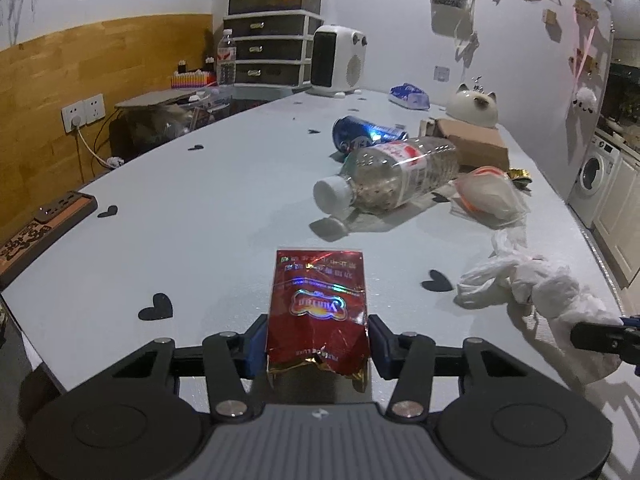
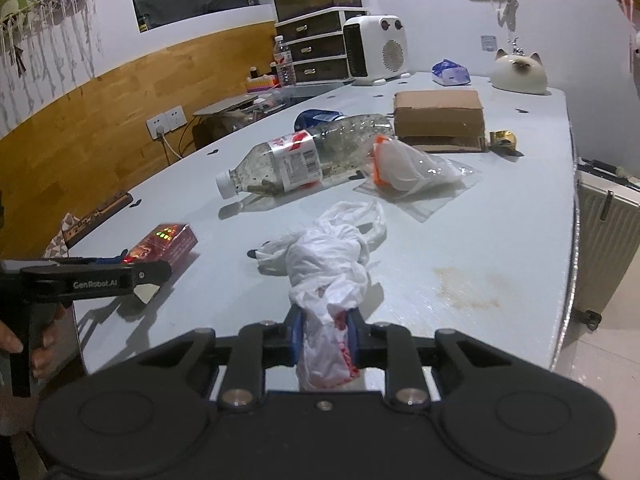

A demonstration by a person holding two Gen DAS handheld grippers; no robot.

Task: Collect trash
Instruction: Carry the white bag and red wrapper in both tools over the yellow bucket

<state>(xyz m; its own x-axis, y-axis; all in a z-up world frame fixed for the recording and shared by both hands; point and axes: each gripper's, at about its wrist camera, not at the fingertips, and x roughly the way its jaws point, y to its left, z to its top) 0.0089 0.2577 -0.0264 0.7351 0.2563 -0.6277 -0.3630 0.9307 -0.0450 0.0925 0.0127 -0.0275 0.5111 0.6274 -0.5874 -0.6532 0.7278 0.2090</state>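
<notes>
A red foil snack packet (image 1: 318, 292) lies on the white table (image 1: 200, 208) at its near edge. My left gripper (image 1: 318, 344) is shut on the packet's near end, a blue pad pressing each side. From the right wrist view the same packet (image 2: 172, 240) shows beside the left gripper (image 2: 154, 274). A crumpled white plastic bag (image 2: 324, 264) lies stretched toward me, and my right gripper (image 2: 324, 338) is shut on its near end. That bag (image 1: 536, 284) also appears at the right of the left wrist view.
Farther back lie a clear plastic bottle (image 2: 288, 160), a blue can (image 1: 360, 136), a clear bag with orange print (image 2: 404, 168), a cardboard box (image 2: 438, 114) and a gold wrapper (image 2: 502, 138). A heater (image 2: 374, 48) and ceramic cat (image 2: 520, 74) stand at the far end. A suitcase (image 2: 608, 232) stands right of the table.
</notes>
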